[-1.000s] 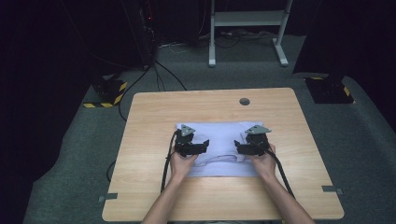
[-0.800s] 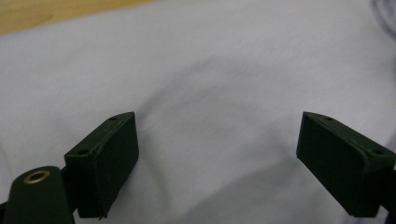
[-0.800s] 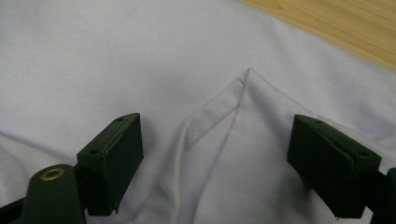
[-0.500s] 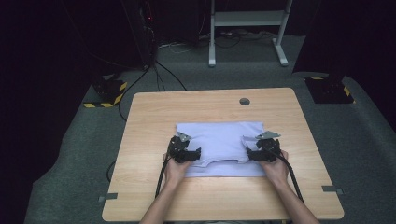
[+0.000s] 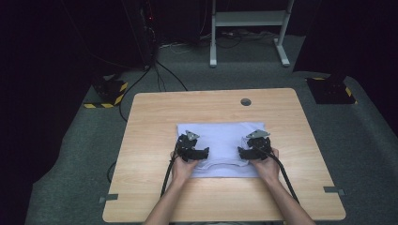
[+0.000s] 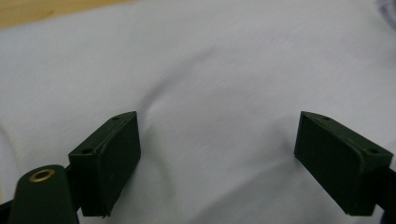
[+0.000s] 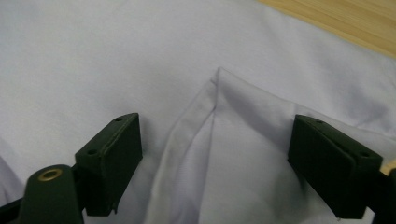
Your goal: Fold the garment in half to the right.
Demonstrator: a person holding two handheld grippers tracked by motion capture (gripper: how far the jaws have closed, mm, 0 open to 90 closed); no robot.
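In the high view the left gripper [image 5: 191, 146] and right gripper [image 5: 255, 146] cover the pale cloth [image 5: 220, 136] beneath them, so their jaws are too small to read. In the left gripper view the cloth [image 6: 219, 79] runs past every edge but the top left corner, blurred nearest the jaws.

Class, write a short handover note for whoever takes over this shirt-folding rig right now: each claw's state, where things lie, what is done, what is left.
Left claw: open, jaws spread over plain cloth, holding nothing.
Right claw: open, jaws either side of a folded-in sleeve, holding nothing.
Shirt: flat on the table, collar towards the person, both claws over its near half.
Done: shirt spread out, a sleeve on the right side folded in.
Left: probably the remaining folds; how far the left side is folded cannot be told.
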